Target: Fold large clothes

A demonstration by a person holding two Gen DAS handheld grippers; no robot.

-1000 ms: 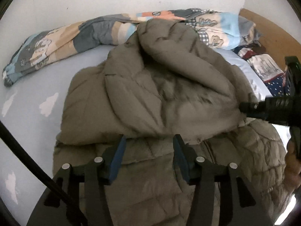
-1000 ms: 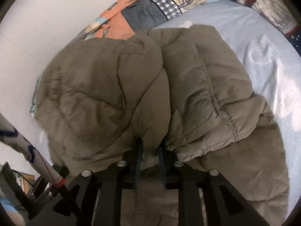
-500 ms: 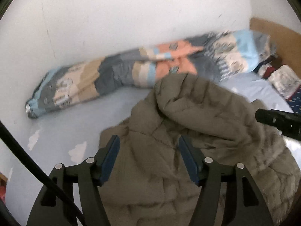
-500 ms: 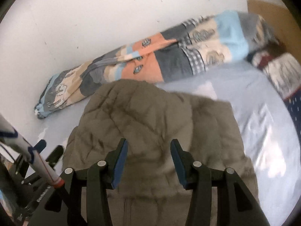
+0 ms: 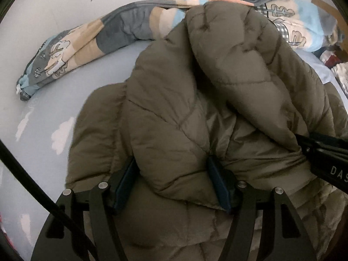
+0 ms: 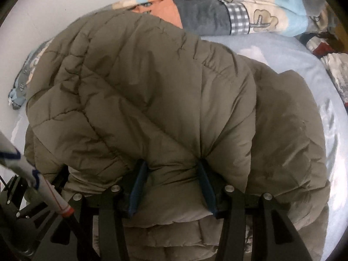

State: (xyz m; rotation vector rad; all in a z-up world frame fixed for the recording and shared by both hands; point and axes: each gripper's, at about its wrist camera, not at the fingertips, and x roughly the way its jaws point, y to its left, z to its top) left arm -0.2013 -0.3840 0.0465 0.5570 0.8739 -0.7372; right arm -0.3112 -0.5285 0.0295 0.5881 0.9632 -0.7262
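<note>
An olive quilted puffer jacket [image 5: 195, 108] lies bunched on a pale blue bed sheet [image 5: 54, 108]. My left gripper [image 5: 171, 182] stands over its near part, with a thick puffy fold filling the gap between the blue pads [image 5: 125, 184]; the jaws stand wide and do not pinch it. In the right wrist view, my right gripper [image 6: 171, 184] straddles another fold of the jacket [image 6: 152, 87] in the same way, fabric bulging between its fingers. The right gripper's black body [image 5: 322, 150] shows at the jacket's right edge in the left wrist view.
A rolled patchwork quilt [image 5: 97, 37] lies along the white wall behind the jacket. Folded clothes [image 6: 335, 65] sit at the far right by a wooden headboard [image 5: 326, 4]. A white pole with red and blue marks [image 6: 43, 184] stands at the lower left. A black cable [image 5: 26, 174] crosses the left.
One second ago the right jaws were pinched narrow on a fold; both grippers then widened and pulled back from the jacket, and now sit down on it again, folds between wide jaws.
</note>
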